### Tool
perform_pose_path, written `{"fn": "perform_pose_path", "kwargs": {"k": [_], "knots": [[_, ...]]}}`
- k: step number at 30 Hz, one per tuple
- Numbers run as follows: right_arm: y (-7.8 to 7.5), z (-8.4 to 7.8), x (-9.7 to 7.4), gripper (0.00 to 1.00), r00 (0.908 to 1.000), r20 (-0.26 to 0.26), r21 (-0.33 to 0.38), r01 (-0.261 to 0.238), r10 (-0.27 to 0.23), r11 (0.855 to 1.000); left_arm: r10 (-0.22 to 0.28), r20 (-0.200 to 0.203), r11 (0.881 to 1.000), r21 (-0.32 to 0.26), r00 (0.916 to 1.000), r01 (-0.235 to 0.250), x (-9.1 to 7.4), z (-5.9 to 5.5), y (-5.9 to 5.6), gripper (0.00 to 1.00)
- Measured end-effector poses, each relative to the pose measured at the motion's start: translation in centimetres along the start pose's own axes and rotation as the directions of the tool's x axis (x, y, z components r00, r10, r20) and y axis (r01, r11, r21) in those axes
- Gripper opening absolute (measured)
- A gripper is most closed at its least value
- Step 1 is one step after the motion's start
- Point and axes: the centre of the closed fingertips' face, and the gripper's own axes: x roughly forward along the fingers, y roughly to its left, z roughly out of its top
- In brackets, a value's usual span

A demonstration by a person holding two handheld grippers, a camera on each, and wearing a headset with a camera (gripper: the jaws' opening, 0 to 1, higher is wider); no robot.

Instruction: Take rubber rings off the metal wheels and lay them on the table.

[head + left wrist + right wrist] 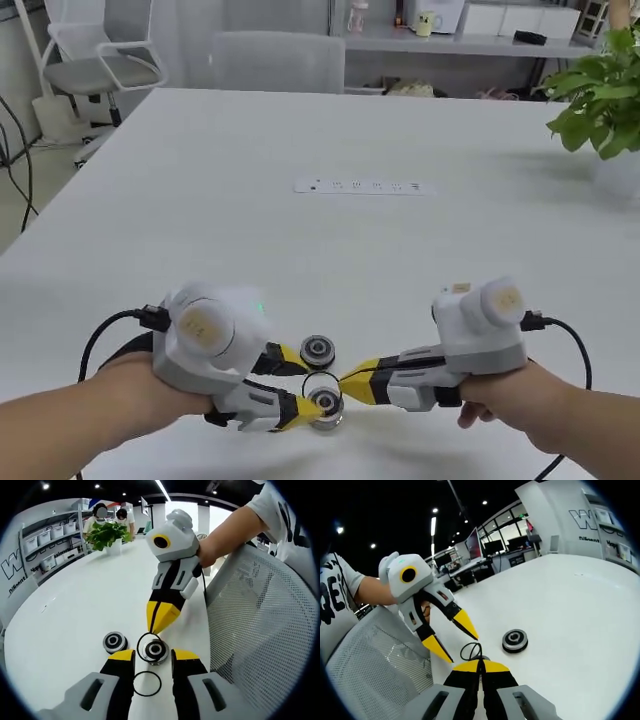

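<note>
A metal wheel (326, 410) (154, 651) stands on the white table (300, 240), just beyond the tips of my left gripper (308, 383) (152, 656), which is open with a jaw on either side of it. My right gripper (345, 385) (481, 663) comes in from the right and is shut on a thin black rubber ring (145, 641) (469, 650), holding it just above that wheel. A second wheel (318, 349) (114, 642) (515, 640) still wears its rubber ring. Another loose ring (146, 683) lies flat between my left jaws.
A white power strip (365, 186) lies mid-table. A potted plant (600, 95) stands at the far right. Chairs (280, 60) line the far edge, and a mesh chair (260, 625) is near the front edge.
</note>
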Motion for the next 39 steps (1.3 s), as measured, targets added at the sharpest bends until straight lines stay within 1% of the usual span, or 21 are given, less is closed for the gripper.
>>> {"fn": "perform_pose_path", "kwargs": {"k": [2, 7, 10, 17, 21, 25, 33, 39], "knots": [[0.0, 0.0, 0.0, 0.0, 1.0, 0.002, 0.001, -0.001, 0.001, 1.0, 0.006, 0.005, 1.0, -0.005, 1.0, -0.006, -0.3, 0.0, 0.1, 0.26], [0.0, 0.2, -0.1, 0.0, 1.0, 0.007, 0.004, -0.002, 0.002, 1.0, 0.024, 0.033, 0.999, -0.026, 0.9992, -0.023, -1.2, 0.3, 0.3, 0.28], [0.0, 0.2, -0.1, 0.0, 1.0, 0.009, 0.003, -0.003, 0.003, 1.0, 0.037, 0.046, 0.999, -0.035, 0.9983, -0.036, -1.7, 0.4, 0.5, 0.32], [0.0, 0.5, -0.2, 0.0, 0.9999, 0.017, 0.007, -0.003, 0.003, 1.0, 0.071, 0.085, 0.996, -0.065, 0.9938, -0.066, -3.0, 0.9, 1.2, 0.36], [0.0, 0.6, -0.2, 0.0, 0.9998, 0.02, 0.006, -0.003, 0.003, 1.0, 0.086, 0.092, 0.994, -0.073, 0.9921, -0.079, -3.6, 0.7, 1.5, 0.39], [0.0, 0.8, -0.3, 0.0, 0.9997, 0.026, 0.007, -0.004, 0.003, 1.0, 0.103, 0.1, 0.991, -0.094, 0.9896, -0.094, -4.1, 0.5, 1.7, 0.42], [0.2, 1.1, -0.3, 0.0, 0.9995, 0.032, 0.004, -0.004, 0.003, 1.0, 0.12, 0.101, 0.988, -0.114, 0.9876, -0.109, -5.1, 0.0, 1.7, 0.47], [0.4, 1.3, -0.3, 0.0, 0.9994, 0.034, 0.002, -0.005, 0.004, 1.0, 0.138, 0.108, 0.984, -0.126, 0.9845, -0.124, -5.8, -0.3, 1.7, 0.49]]}}
